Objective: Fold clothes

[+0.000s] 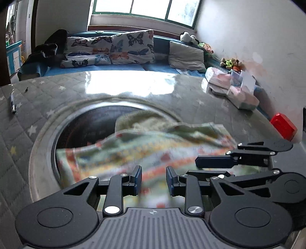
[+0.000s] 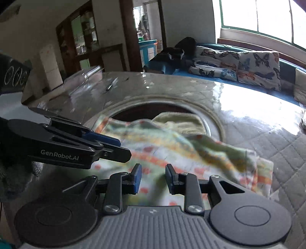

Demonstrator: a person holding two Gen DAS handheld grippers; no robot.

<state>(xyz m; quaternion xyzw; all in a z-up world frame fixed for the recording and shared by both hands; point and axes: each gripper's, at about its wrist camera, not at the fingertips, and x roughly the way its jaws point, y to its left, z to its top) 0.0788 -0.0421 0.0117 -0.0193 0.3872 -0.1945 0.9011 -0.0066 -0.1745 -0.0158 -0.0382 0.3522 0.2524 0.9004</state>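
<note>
Quilted grey table cover, star-printed and under a glossy clear sheet, carries the work; a round dark opening with a metal rim sits at its centre.

Garment: a small patterned piece, pale green with orange and yellow bands, lies rumpled and partly doubled over, draped across the near edge of the round opening. It is motion-blurred in both views.

Left gripper: fingers parted, no cloth pinched; the garment lies below the gap. Right gripper: fingers likewise spread, nothing clamped. The two stand close together over the near hem.

Step in hand, as judged: regrasp between folds. The next move calls for each gripper to close on a separate hem corner, then draw the cloth flat.

Beyond: butterfly cushions under a window.
</note>
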